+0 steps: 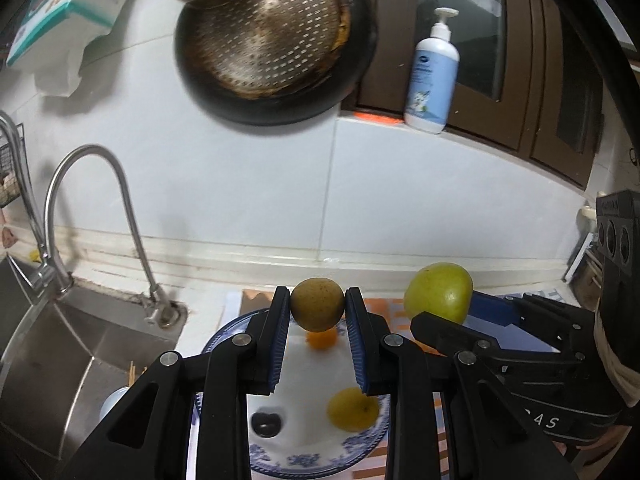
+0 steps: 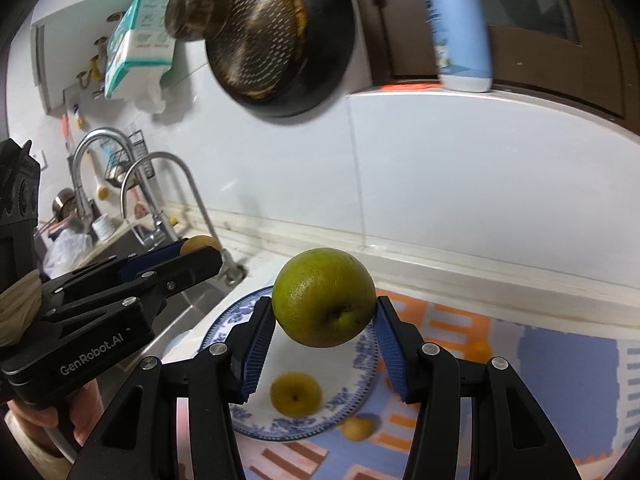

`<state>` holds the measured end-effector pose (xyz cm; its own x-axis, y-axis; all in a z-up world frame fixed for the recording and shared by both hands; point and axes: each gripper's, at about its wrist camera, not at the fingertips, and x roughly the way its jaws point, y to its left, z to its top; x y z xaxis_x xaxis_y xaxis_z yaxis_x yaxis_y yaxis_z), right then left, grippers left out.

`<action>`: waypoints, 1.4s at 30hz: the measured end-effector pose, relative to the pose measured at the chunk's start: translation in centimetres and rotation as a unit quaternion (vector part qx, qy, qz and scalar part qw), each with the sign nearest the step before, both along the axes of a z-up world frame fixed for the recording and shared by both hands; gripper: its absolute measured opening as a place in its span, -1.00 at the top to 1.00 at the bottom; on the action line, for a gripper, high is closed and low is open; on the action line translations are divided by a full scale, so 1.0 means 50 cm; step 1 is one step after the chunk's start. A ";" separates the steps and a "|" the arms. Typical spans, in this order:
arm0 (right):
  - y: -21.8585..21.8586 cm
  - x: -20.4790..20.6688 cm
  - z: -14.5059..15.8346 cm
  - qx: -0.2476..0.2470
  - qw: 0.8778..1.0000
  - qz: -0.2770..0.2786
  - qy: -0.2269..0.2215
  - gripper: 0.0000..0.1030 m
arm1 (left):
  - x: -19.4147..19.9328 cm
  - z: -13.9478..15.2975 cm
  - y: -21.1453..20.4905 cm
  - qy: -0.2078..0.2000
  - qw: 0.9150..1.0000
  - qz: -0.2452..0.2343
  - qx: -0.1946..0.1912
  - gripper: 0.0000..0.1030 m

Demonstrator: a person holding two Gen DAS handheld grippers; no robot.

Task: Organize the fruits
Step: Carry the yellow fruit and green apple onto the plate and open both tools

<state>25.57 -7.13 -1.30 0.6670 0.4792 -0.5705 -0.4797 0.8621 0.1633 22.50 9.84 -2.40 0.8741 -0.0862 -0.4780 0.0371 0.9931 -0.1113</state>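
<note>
My left gripper (image 1: 317, 308) is shut on a small brown round fruit (image 1: 317, 309) and holds it above a blue-and-white plate (image 1: 304, 462). On the plate lie a yellow fruit (image 1: 353, 409), a dark cherry (image 1: 266, 424) and a small orange fruit (image 1: 321, 339). My right gripper (image 2: 325, 316) is shut on a large green fruit (image 2: 324, 298), above the same plate (image 2: 352, 384). The yellow fruit (image 2: 295, 394) shows there too. Another small yellow fruit (image 2: 357, 428) lies on the mat beside the plate. The green fruit (image 1: 438, 292) shows at the right of the left wrist view.
A steel sink (image 1: 60, 344) with a curved tap (image 1: 96, 208) is to the left. A black pan with a perforated insert (image 1: 276, 40) hangs on the tiled wall. A lotion bottle (image 1: 432, 72) stands on the ledge. A patterned mat (image 2: 552, 360) covers the counter.
</note>
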 end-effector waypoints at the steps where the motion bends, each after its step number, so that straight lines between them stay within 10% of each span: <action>1: 0.009 0.003 -0.004 -0.002 1.000 0.006 0.003 0.00 | -0.001 -0.003 0.004 0.001 1.000 0.002 0.001 0.46; 42: 0.148 0.158 -0.221 -0.095 0.976 0.073 0.180 0.00 | 0.135 -0.217 0.094 0.171 0.984 -0.034 0.037 0.46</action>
